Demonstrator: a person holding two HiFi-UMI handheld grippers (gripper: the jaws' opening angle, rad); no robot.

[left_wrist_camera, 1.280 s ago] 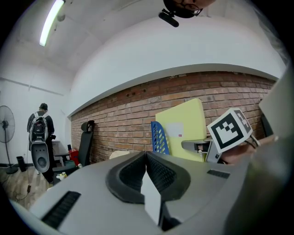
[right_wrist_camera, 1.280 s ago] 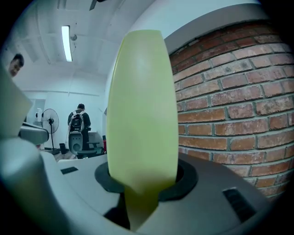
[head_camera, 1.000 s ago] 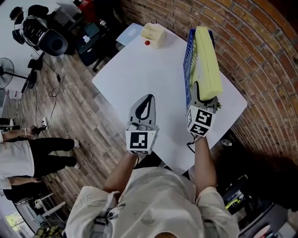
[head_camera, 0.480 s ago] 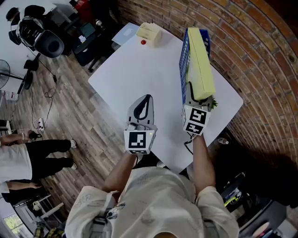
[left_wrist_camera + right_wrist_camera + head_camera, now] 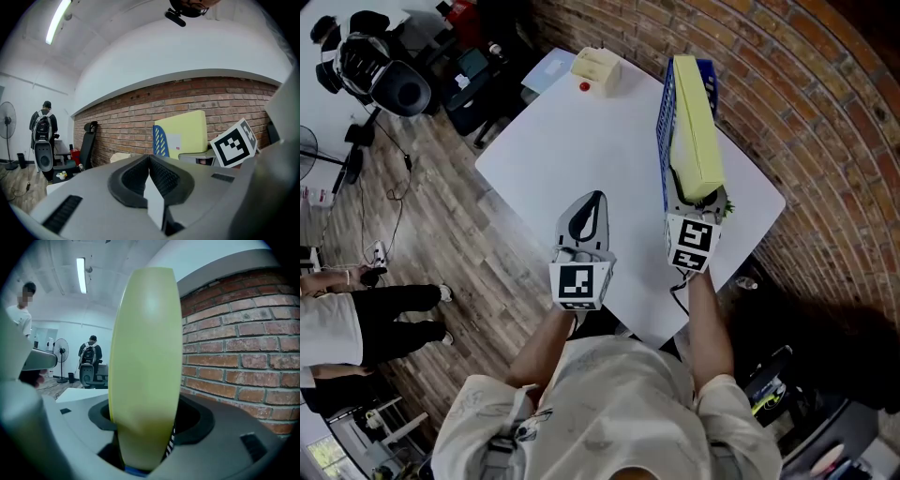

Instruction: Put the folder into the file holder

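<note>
Spreading just now, the jaws of my right gripper (image 5: 696, 201) stand wide, and the near end of the yellow-green folder (image 5: 696, 131) is between them; a dark gap shows on one side of it, so I am not clamping it. The folder stands on edge inside the blue file holder (image 5: 662, 141), which runs along the right side of the white table (image 5: 581, 141), next to the brick wall (image 5: 806, 112). My left gripper (image 5: 592, 201) hangs over the near part of the table with its jaws together and nothing between them, well apart from the holder. At the far corner sits a cream box (image 5: 595, 66) with a small red thing (image 5: 584, 86) just beside it. A person (image 5: 356, 323) stands on the wooden floor off to the left.
</note>
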